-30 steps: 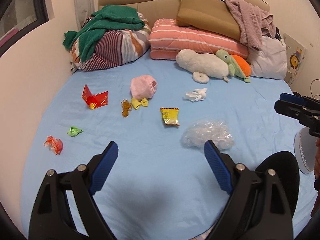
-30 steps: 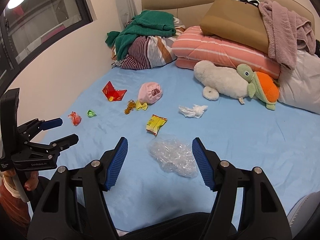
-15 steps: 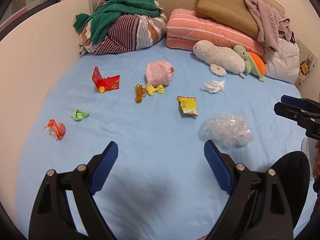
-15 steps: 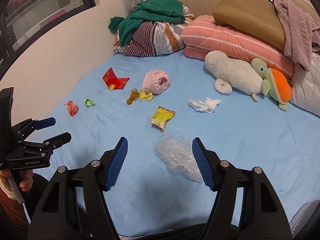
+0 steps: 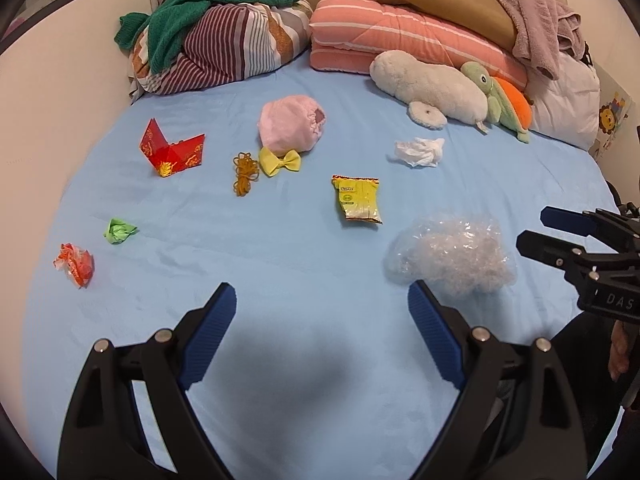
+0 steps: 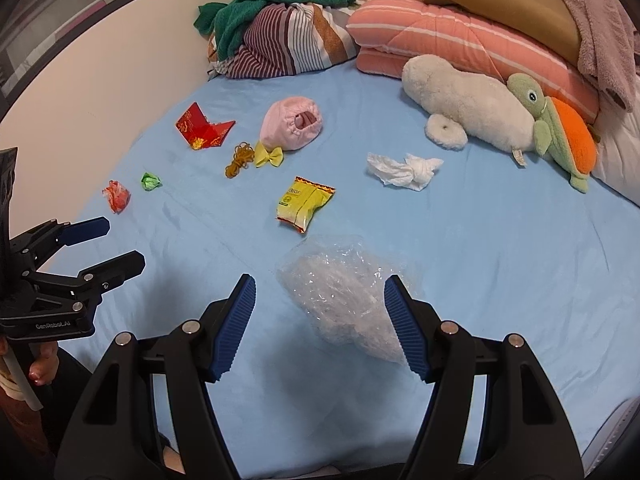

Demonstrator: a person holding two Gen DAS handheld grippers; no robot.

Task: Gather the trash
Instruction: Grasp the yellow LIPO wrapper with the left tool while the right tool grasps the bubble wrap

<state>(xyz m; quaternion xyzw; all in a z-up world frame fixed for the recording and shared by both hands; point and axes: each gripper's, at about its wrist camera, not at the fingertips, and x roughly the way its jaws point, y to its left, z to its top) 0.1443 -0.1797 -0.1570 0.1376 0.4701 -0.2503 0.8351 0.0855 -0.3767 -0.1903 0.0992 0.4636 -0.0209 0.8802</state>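
Spreading out below you is a light blue bed sheet point(image 6: 500, 248), with a cream wall along its left side. Nearest your right gripper point(image 6: 320, 320) lies a crumpled clear plastic bag point(image 6: 340, 292), partly between its wide-spread blue fingers but not touched by them. Your left gripper point(image 5: 320, 336) hovers over bare sheet, its jaws equally wide apart and holding nothing. Just beyond the bag sits a yellow snack packet point(image 6: 304, 204). Off to the left lie an orange wrapper point(image 5: 76, 264) and a green paper ball point(image 5: 118, 231), near each other. Farther on come a white tissue point(image 6: 404, 170), a yellow bow point(image 5: 279, 161) beside a brown string bundle point(image 5: 244, 173), a red folded envelope point(image 5: 172, 153) and a pink cap point(image 5: 292, 123). At the headboard end rest a white plush point(image 6: 464, 104), a turtle toy point(image 6: 560, 128), a striped pink quilt point(image 5: 400, 40) and a green towel point(image 5: 208, 4).
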